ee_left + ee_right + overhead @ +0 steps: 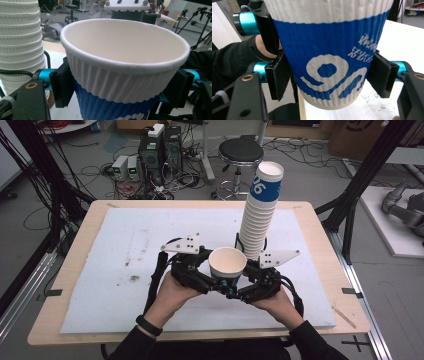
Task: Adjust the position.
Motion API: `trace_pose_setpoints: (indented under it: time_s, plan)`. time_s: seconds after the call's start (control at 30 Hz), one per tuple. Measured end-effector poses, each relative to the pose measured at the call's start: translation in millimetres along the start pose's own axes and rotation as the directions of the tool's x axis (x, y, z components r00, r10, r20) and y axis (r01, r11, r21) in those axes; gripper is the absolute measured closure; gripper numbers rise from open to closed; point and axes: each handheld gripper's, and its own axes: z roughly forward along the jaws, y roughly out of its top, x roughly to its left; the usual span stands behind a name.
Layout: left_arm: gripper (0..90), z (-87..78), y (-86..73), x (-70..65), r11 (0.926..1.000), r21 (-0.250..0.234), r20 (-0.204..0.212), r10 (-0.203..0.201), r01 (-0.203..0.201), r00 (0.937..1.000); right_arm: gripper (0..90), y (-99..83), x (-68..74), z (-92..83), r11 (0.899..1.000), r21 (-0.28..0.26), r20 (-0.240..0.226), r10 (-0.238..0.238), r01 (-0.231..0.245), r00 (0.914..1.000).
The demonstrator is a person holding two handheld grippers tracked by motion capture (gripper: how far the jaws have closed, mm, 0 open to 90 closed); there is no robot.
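Both of your grippers meet on one paper cup (227,264) at lower centre of the high view: the left gripper (120,86) pinches it just under the white rim, while the right gripper (329,75) has its jaws close against the blue band lower down, pads touching the sides. Two grips pulling apart could crush or tear the ribbed wall, and a loose right hold could let it slip. Farther back, upper right of centre, the tall cup stack (260,215) leans and may topple if bumped.
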Motion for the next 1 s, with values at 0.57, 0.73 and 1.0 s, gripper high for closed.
trace_pose_setpoints:
  time_s: [0.57, 0.73, 1.0]
  plan:
    - [16.7, -4.5, 3.4, -1.5, 0.9991, -0.038, 0.010, -0.018, 0.018, 0.9998, 28.0, -1.4, 2.0, 4.0, 0.999, 0.022, -0.002, -0.028, 0.028, 0.9996]
    - [20.3, -4.8, 3.5, -1.8, 0.9992, -0.040, 0.016, -0.008, 0.009, 0.9998, 28.2, -1.3, 2.2, 3.8, 0.999, 0.020, -0.005, -0.028, 0.028, 0.9996]
    - [20.9, -9.4, 4.5, -1.5, 0.9992, -0.041, 0.015, 0.005, -0.004, 0.9999, 23.9, 0.2, 1.7, -1.4, 0.996, 0.025, 0.009, -0.083, 0.083, 0.9965]
